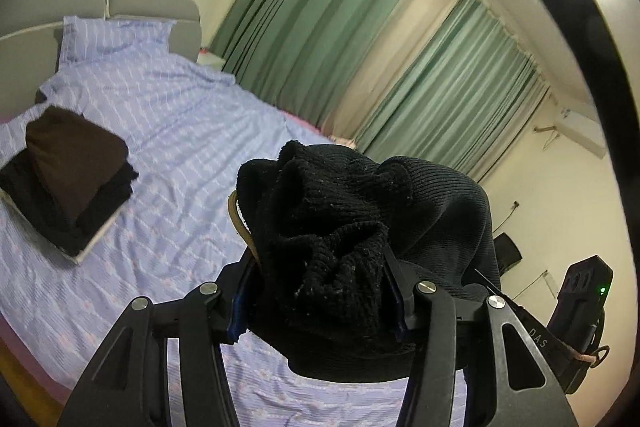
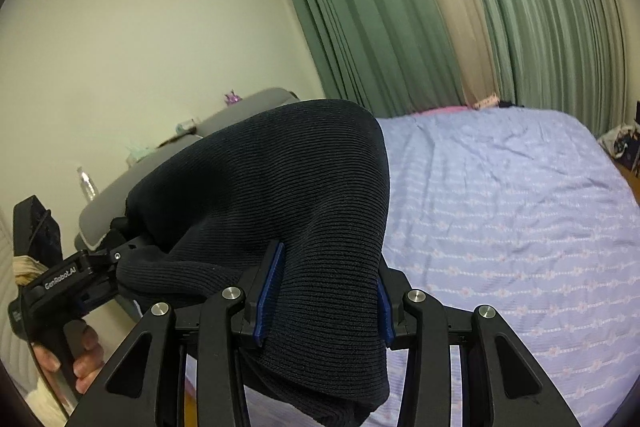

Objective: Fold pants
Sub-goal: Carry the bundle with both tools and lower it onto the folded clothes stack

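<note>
A bed (image 1: 188, 131) in lilac sheets lies below me. I hold black ribbed pants (image 2: 304, 227) above it, my right gripper (image 2: 320, 291) and left gripper (image 1: 320, 291) each clamped on bunched cloth. Folded dark clothes (image 1: 68, 179), perhaps pants, sit stacked farther along the bed.

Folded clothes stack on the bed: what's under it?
The folded clothes stack rests on a flat pale slab lying on the striped bedsheet. Only the slab's edge shows; the rest is covered.
</note>
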